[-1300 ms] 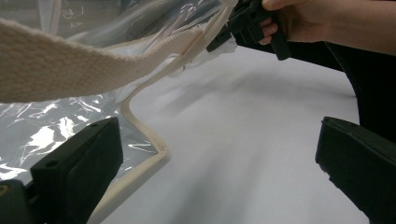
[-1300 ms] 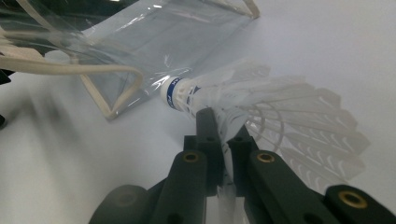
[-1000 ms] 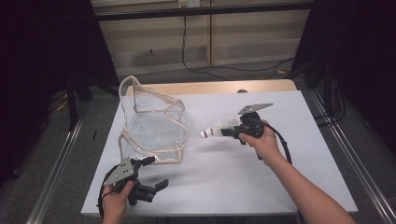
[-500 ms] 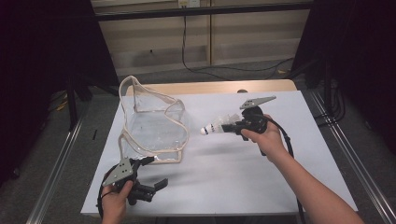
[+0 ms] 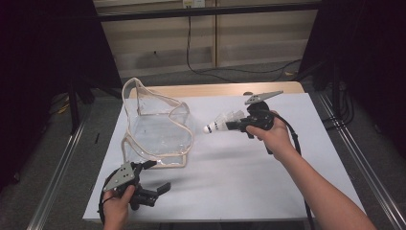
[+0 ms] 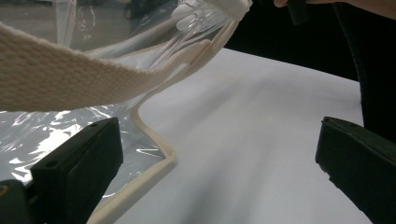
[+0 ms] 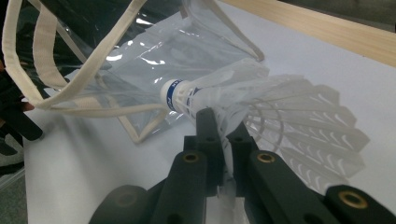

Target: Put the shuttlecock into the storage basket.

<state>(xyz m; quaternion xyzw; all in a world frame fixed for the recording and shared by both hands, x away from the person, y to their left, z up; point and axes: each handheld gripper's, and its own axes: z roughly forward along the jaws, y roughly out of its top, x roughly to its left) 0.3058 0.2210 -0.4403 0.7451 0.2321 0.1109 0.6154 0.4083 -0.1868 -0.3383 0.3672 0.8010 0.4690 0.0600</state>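
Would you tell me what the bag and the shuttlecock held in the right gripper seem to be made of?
Bag: clear, glossy plastic film, probably vinyl, judging by its creases and glints; its cream edging and strap look like woven fabric tape. Shuttlecock: white translucent skirt, feather or plastic, hard to tell; white cap with a blue band.

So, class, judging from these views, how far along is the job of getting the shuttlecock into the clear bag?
Done: the right gripper has shut on the shuttlecock and holds it off the table, cork toward the clear bag. In hand: carrying it there. Left: the left gripper, jaws open, rests beside the bag without holding it; the shuttlecock is not yet inside.
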